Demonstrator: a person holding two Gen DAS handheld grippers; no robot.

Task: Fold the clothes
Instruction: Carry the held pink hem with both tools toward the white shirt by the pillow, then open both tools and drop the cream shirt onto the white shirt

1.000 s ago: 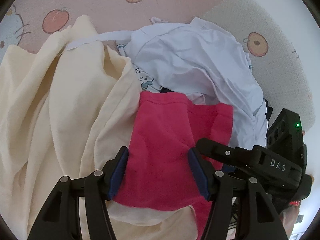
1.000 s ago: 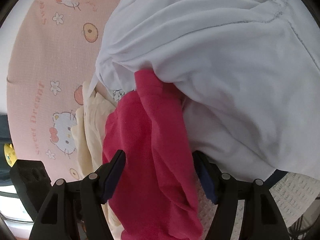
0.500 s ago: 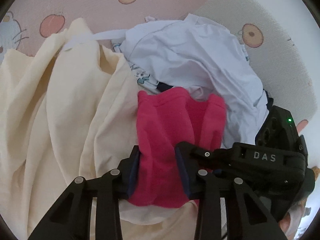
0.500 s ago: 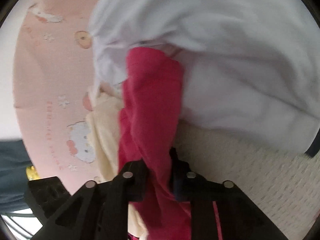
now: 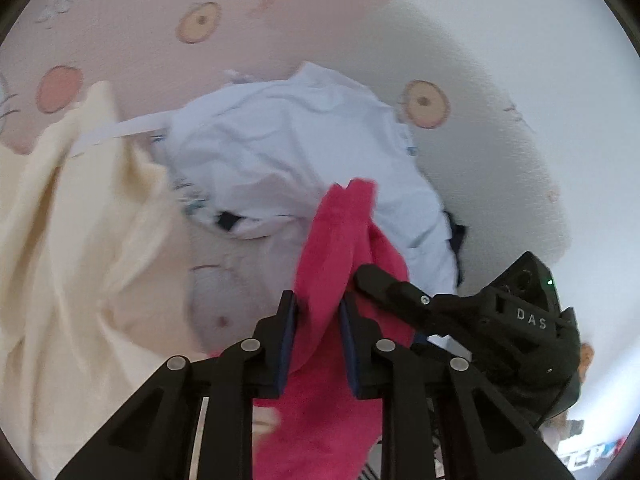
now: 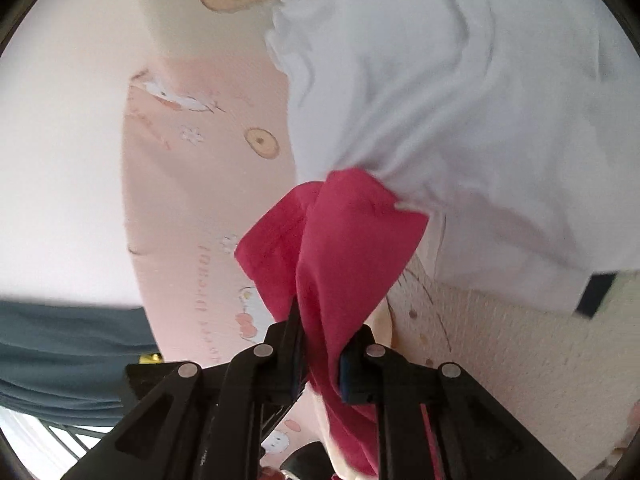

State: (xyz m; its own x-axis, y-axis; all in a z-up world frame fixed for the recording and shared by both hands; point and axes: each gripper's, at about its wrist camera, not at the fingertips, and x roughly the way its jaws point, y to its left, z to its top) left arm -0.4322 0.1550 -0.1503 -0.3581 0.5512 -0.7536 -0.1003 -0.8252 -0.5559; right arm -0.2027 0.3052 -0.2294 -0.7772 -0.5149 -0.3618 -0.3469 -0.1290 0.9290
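Observation:
A red garment [image 5: 340, 240] hangs bunched between both grippers, lifted off the pile. My left gripper [image 5: 318, 312] is shut on its cloth. My right gripper [image 6: 320, 336] is shut on another part of the red garment [image 6: 336, 240]; its black body also shows at the right of the left wrist view [image 5: 500, 320]. A white garment [image 5: 288, 152] lies crumpled behind, and fills the upper right of the right wrist view [image 6: 460, 100]. A cream garment [image 5: 72, 240] lies at the left.
All lies on a pink cartoon-print sheet [image 5: 160, 20] that meets a textured off-white cover [image 6: 520, 360]. A grey-blue cloth [image 6: 60, 352] shows at the left of the right wrist view. A white wall is beyond the bed's edge.
Both grippers closed on the red garment and lifted it up and away from the pile. Its far end slid out from under the white garment.

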